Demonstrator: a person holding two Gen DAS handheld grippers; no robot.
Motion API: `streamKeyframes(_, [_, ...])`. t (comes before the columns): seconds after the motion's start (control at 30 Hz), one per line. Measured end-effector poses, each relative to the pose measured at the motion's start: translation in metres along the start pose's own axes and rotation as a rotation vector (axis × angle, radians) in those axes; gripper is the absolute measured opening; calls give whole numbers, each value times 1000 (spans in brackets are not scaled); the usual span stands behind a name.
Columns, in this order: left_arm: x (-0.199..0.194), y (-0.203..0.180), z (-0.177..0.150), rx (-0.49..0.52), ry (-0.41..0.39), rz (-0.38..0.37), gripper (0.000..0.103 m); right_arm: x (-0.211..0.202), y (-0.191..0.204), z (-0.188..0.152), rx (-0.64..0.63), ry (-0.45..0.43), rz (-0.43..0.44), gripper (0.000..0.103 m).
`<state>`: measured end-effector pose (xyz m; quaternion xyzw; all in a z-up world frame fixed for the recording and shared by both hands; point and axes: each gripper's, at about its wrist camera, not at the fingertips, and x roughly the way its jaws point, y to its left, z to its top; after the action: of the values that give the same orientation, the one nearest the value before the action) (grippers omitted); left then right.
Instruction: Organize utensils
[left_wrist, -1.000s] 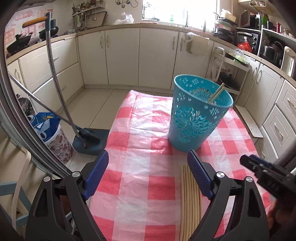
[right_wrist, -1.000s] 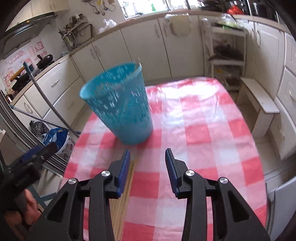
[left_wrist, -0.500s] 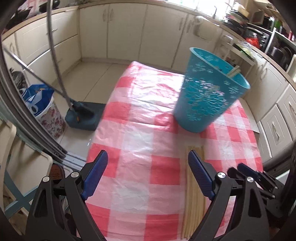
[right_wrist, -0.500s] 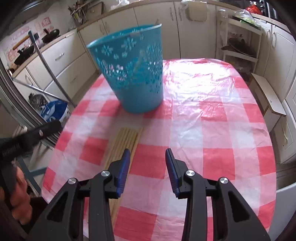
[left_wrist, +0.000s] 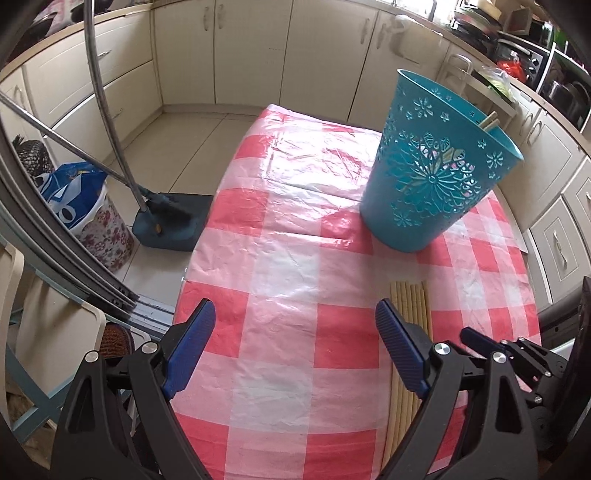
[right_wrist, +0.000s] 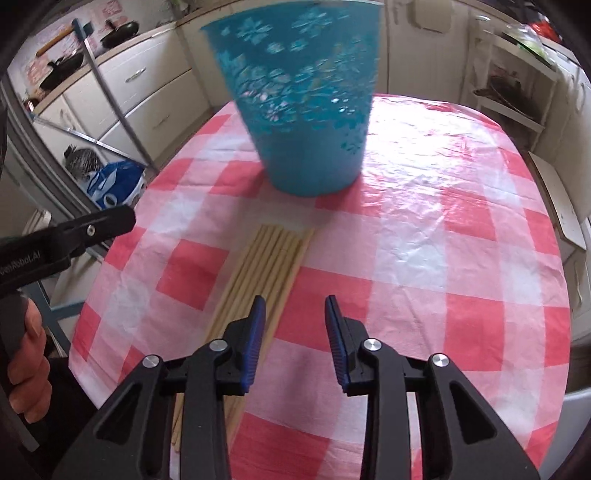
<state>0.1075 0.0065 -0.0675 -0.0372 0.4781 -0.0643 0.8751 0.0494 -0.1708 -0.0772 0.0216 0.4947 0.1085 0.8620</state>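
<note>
Hovering released over a red-checked worktop (left_wrist: 295, 258), left tongs (left_wrist: 295, 325) spread wide, right tongs (right_wrist: 295, 314) parted and empty above bundled wooden chopsticks (right_wrist: 266, 266) lying just before a teal perforated basket (right_wrist: 303, 110) holding more sticks.

glossy plastic tablecloth (left_wrist: 295, 258); perforated plastic basket (left_wrist: 436, 177); pale wooden chopsticks (right_wrist: 266, 266).

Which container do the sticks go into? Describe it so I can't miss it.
On the red-and-white checked tablecloth, look past the far ends of the row of pale wooden chopsticks lying flat. The teal plastic basket stands there upright, the only container on the cloth, with cut-out flower patterns and chopstick tips showing at its rim.
</note>
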Motion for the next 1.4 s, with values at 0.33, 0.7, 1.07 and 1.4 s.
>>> streamKeyframes(0.33, [11,-12,-10,40,38,-3,84,10,5,4,7,6,-1,24])
streamKeyframes(0.7, [20,-26,-19,88,55,6,84,14,5,2,-46,16,-70,20])
streamKeyframes(1.07, [38,-46,-29,150,70,32,84,9,-10,-3,-67,43,-67,9])
streamKeyframes(1.4, [41,-50,-21,128,57,-6,84,7,-18,-5,-66,41,-54,9])
